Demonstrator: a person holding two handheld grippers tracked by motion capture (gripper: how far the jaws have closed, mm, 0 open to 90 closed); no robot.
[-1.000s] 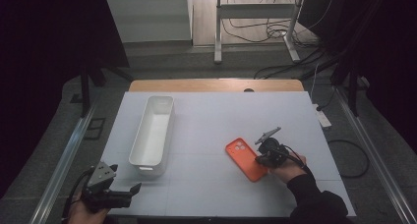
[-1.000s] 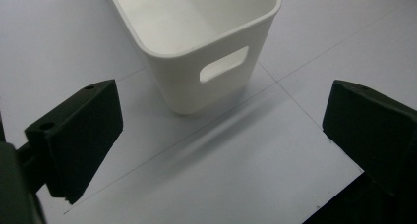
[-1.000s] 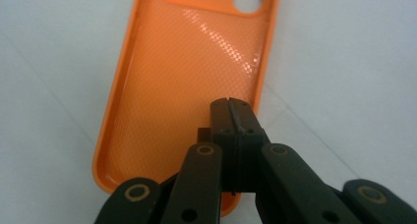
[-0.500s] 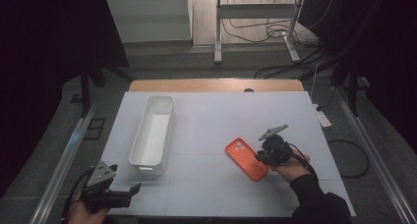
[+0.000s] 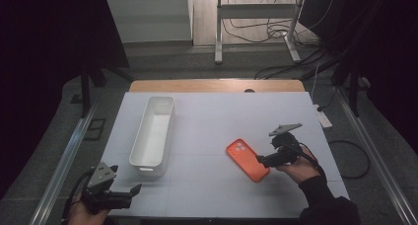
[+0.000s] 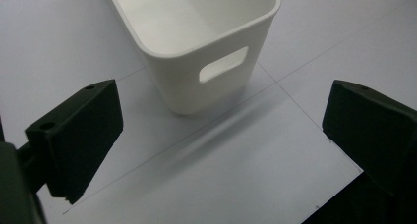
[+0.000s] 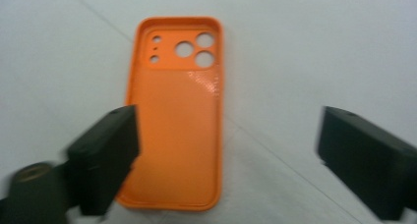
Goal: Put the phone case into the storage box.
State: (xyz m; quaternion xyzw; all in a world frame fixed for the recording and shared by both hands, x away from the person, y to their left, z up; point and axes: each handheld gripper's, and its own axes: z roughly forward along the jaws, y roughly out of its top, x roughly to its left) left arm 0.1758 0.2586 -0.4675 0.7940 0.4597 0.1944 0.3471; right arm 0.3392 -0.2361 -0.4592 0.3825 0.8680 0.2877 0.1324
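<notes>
Item: orange phone case (image 5: pixel 248 160), flat on white tabletop (image 5: pixel 212 121), inner side up, camera cutouts toward far edge.
Right gripper (image 5: pixel 267 160): jaws spread wide, at case's right edge, nothing held.
Left gripper (image 5: pixel 132 191): jaws apart, idle near white bin (image 5: pixel 153 130).
Risks, judged: thin flat case gives little edge to grip, so jaws may slide over it or push it across tabletop; soft case may flex and slip out on closing.

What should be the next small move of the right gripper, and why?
Probably shift the right gripper sideways to centre on the orange phone case, then lower it. Its jaws stand open, the case lies flat on the table, and one jaw overlaps the case's edge.
</notes>
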